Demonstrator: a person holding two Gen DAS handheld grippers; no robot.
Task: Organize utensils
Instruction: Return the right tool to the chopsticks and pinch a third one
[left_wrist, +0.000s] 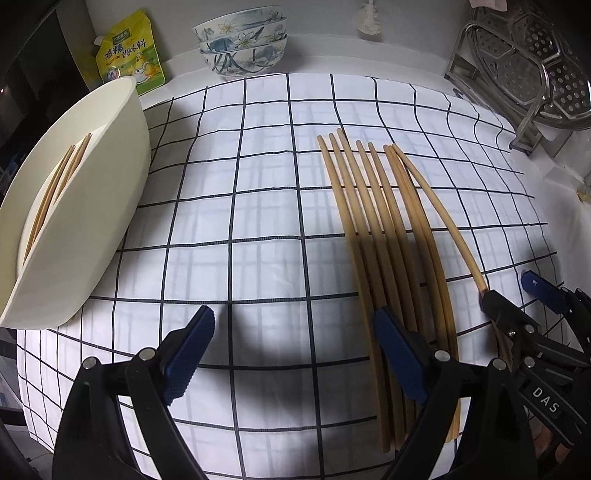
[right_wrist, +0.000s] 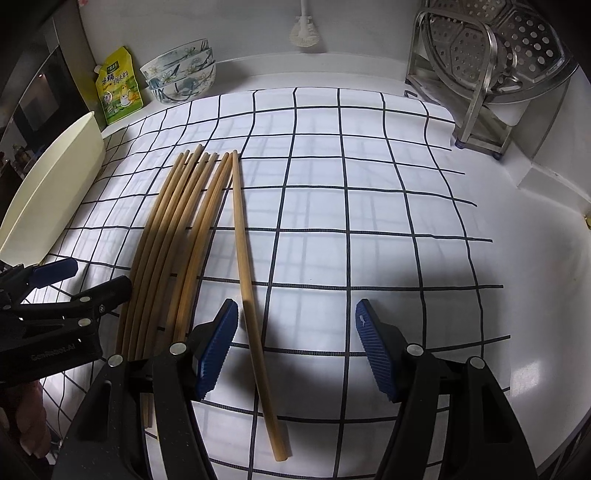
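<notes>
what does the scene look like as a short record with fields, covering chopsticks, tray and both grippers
surface: checked cloth on a white counter
loose chopsticks: bundle lying on the cloth, one single chopstick a little apart on its right
tray: cream tray, tilted, a few chopsticks already inside
left gripper: open, nothing between the fingers, beside the bundle
right gripper: open, straddling the single chopstick, pads not pressing it
background: stacked floral bowls, yellow seasoning pouch, metal rack
</notes>
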